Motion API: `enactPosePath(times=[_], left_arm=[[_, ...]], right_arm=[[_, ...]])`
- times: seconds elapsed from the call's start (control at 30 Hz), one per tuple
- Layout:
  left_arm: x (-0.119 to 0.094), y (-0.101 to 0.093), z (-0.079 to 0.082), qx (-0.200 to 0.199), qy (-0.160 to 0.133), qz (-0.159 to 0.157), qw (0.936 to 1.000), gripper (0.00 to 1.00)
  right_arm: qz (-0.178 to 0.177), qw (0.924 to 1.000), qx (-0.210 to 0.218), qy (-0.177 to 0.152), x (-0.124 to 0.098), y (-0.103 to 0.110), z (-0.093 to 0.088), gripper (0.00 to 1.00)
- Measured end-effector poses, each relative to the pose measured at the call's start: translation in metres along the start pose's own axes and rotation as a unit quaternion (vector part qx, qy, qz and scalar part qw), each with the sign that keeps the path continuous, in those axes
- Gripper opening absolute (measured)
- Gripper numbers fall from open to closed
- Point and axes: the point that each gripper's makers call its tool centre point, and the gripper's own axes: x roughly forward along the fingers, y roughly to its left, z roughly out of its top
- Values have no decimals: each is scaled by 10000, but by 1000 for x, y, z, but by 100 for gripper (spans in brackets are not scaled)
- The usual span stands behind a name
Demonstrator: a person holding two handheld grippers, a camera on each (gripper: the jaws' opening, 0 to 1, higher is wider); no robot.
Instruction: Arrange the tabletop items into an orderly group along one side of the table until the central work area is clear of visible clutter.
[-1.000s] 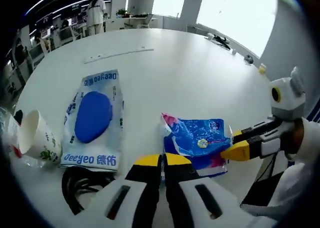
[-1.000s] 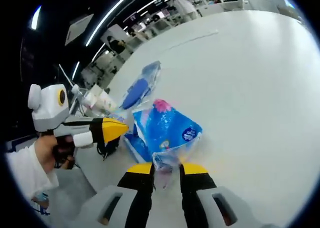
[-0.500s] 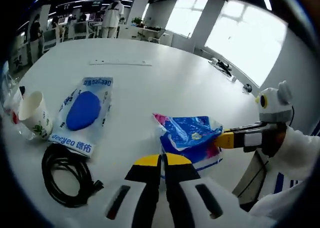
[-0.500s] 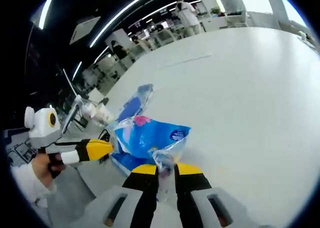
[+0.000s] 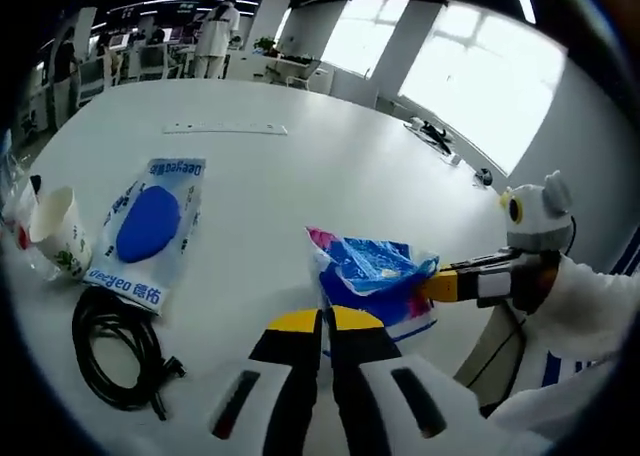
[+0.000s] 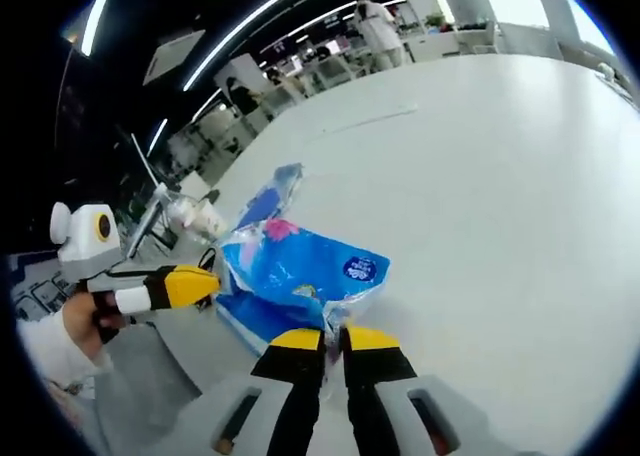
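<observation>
White round table [image 5: 330, 146] in an open office, clutter near the person's edge. Blue tissue pack [image 6: 300, 276] lies near that edge – right gripper [image 6: 333, 338] pinches its plastic corner, jaws nearly closed. Wipes packet [image 5: 145, 231], black cable [image 5: 120, 351], paper cup [image 5: 55, 241] sit to one side. Left gripper [image 5: 325, 321] – jaws together, holding nothing. Drag the pack low toward the wipes, likely keeping the pinch firm so the film doesn't slip.

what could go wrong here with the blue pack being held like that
The right tongs pinch only a thin plastic flap of the blue pack, so the film may tear or slip free when pulled. The pack lies near the table edge in the left gripper view and could drop off. Dragging it toward the black cable or paper cup might tip the cup.
</observation>
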Motion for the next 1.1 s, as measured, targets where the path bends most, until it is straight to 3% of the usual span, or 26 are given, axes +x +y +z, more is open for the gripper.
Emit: enactPosePath(times=[0.13,0.33,0.47,0.6,0.8,1.0,1.1], left_arm=[[6,6,19,83,-26,42,10000,0],[22,9,59,145,-100,19,9998,0],[36,11,85,190,-73,-53,9998,0],[54,15,102,233,-9,-5,9997,0],[81,15,107,709,376,68,9968,0],[102,15,109,583,558,35,9967,0],[114,16,98,682,804,32,9944,0]], right_arm=[[70,9997,180,-119,2,-5,22,3],[67,9996,-64,-277,11,-15,68,3],[61,9993,-104,-353,13,-23,89,3],[80,9993,-67,-370,19,-34,105,3],[-44,9995,-185,-263,30,-53,118,3],[-115,9998,-77,-154,37,-74,117,3],[-150,9999,27,-2,45,-84,108,3]])
